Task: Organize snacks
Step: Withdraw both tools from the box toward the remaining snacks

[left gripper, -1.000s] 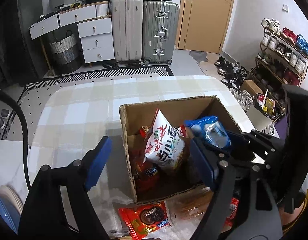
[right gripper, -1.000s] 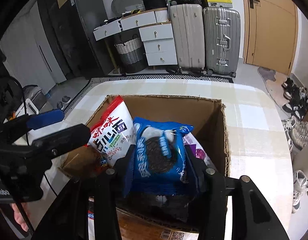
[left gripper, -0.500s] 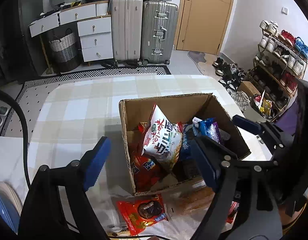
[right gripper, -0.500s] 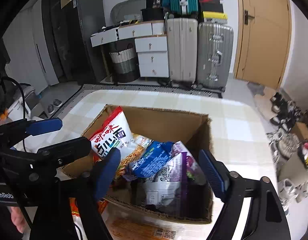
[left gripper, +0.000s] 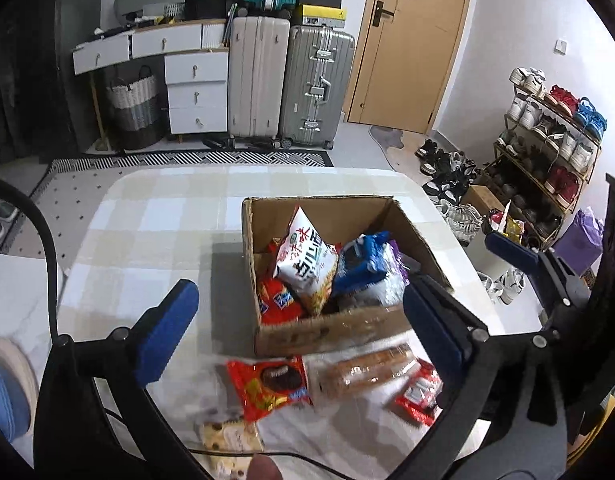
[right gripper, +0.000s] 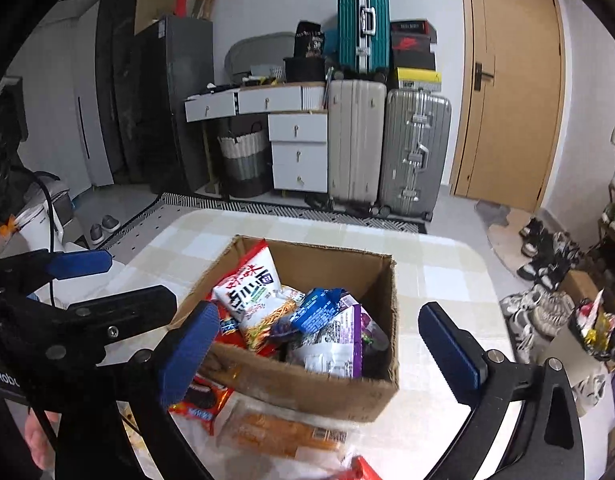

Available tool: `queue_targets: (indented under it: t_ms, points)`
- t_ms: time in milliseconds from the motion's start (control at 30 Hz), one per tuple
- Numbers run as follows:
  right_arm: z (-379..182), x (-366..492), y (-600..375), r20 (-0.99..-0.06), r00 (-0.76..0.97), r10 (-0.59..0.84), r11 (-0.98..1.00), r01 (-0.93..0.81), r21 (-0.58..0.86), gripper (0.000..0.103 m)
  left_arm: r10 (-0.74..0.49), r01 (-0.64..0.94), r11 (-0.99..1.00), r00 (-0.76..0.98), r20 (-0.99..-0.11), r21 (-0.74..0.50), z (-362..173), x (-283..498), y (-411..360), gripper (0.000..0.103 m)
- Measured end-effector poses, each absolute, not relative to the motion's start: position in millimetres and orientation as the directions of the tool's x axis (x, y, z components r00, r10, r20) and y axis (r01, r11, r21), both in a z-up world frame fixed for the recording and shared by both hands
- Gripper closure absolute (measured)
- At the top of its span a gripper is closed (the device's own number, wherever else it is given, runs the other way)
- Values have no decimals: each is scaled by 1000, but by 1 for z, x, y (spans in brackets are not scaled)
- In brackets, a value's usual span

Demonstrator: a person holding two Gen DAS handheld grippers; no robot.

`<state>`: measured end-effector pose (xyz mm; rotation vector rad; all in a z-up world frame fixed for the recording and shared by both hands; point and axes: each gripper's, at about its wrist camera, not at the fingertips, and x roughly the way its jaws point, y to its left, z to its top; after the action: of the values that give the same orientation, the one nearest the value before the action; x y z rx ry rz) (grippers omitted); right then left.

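Brown cardboard is making up the open box (left gripper: pixel 335 332) that is sitting on the desk (left gripper: pixel 147 216), which is wearing a pale checked cloth. Snacks are crowding inside the box: a white noodle bag (left gripper: pixel 305 258) with red writing is standing up tall, a blue cookie pack (left gripper: pixel 361 262) is leaning just beside it, a red pack (left gripper: pixel 277 300) is lying low at the near wall, and a purple and white bag (right gripper: pixel 339 340) is resting against the far side. More snacks are lying on the desk just in front of the box: a red cookie pack (left gripper: pixel 267 386), a long clear pack of brown biscuits (left gripper: pixel 367 368) and a small red packet (left gripper: pixel 419 394). The left gripper (left gripper: pixel 299 328) is hanging above the near edge of the box, its blue pads opening wide and pinching nothing. The right gripper (right gripper: pixel 319 348) is hanging over the box too, its pads also opening wide with nothing pressed between them.
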<state>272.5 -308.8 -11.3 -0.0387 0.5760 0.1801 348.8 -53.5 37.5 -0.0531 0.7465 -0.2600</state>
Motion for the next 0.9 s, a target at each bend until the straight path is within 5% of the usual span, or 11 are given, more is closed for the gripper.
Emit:
queue_targets:
  t_ms: [533, 900]
  points:
    - [30, 110, -303, -388, 901, 195, 979, -206, 13, 0, -219, 206, 975, 830, -512, -84, 99, 176, -42, 1]
    - [11, 18, -292, -345, 917, 200, 976, -218, -14, 0, -163, 109, 984, 864, -476, -138, 90, 74, 7, 1]
